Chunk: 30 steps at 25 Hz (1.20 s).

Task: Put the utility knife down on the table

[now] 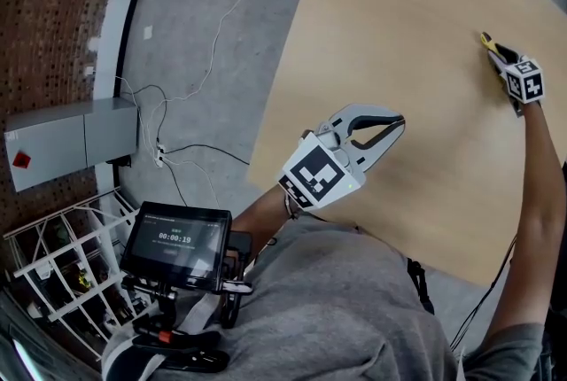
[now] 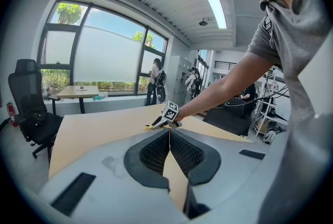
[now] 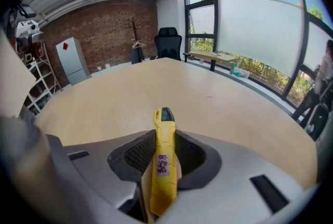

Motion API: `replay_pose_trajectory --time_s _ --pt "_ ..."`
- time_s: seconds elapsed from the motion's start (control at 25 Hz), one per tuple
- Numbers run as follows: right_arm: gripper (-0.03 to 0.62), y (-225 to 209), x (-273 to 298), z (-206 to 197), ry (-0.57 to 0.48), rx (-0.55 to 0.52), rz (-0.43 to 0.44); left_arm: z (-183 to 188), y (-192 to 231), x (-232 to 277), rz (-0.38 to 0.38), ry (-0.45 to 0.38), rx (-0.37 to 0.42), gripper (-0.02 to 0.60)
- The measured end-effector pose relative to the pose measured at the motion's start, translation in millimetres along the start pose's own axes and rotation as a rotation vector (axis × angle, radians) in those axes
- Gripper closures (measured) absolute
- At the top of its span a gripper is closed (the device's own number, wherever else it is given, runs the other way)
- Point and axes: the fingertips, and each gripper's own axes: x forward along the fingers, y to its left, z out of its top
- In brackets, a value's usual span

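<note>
A yellow utility knife (image 3: 164, 163) with a black tip is clamped between the jaws of my right gripper (image 3: 162, 158), pointing out over the tan table (image 3: 208, 108). In the head view that right gripper (image 1: 503, 60) reaches far across the table (image 1: 399, 34) at the right, low over the wood, with the knife's yellow end (image 1: 486, 40) showing past it. The left gripper view catches it too, the right gripper (image 2: 165, 119) with the yellow knife (image 2: 150, 126) low over the tabletop. My left gripper (image 1: 390, 127) hovers near the table's near edge, jaws shut with nothing between them.
The table's left edge (image 1: 279, 96) drops to a grey floor with white cables (image 1: 190, 96). A grey cabinet (image 1: 66, 140) and a white wire rack (image 1: 62, 268) stand at the left. An office chair (image 2: 28, 108) and people (image 2: 156, 82) are by the windows.
</note>
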Motion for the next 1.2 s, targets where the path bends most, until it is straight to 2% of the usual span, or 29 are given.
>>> replay_pose_trajectory --time_s 0.2,0.28,0.36,0.48,0.6,0.68,0.76,0.84,0.92,1.04,1.2 --pt "0.464 11.1 11.6 -21.7 0.127 -0.113 -0.013 -3.4 2.1 0.8 -0.003 -0.008 0.006 0.575" --pt "0.447 13.1 9.4 -23.1 0.140 -0.144 -0.033 -3.9 2.4 1.9 -0.006 -0.011 0.012 0.575" --pt "0.445 13.3 1.4 -16.0 0.108 -0.151 -0.064 -3.3 2.1 3.4 -0.012 -0.017 0.020 0.575" --pt "0.445 7.8 -21.2 1.6 -0.003 -0.107 -0.145 -1.2 -0.1 6.1 -0.029 -0.030 0.035 0.575" --pt "0.447 13.1 -48.6 21.0 -0.173 0.013 -0.189 -4.9 -3.8 5.1 -0.045 -0.043 0.053 0.575" --pt "0.450 37.2 -63.6 44.2 -0.305 0.107 -0.188 -11.6 -2.2 -11.7 -0.040 -0.039 0.063 0.575" --pt "0.506 74.1 -87.7 78.1 -0.423 0.172 -0.203 -11.7 4.5 -44.7 -0.040 -0.046 0.074 0.575" --pt "0.517 100.7 -134.7 100.6 -0.517 0.220 -0.272 -2.7 8.9 -66.2 -0.077 -0.103 0.101 0.575" --pt "0.517 114.2 -181.2 106.7 -0.600 0.262 -0.345 2.7 11.6 -68.4 -0.111 -0.147 0.116 0.575" --pt "0.517 146.9 -226.6 109.8 -0.718 0.305 -0.377 -8.6 12.1 -75.7 -0.098 -0.111 0.109 0.575" --pt "0.517 211.7 -270.2 107.4 -0.844 0.323 -0.424 -32.2 12.1 -95.1 -0.127 -0.114 0.134 0.575"
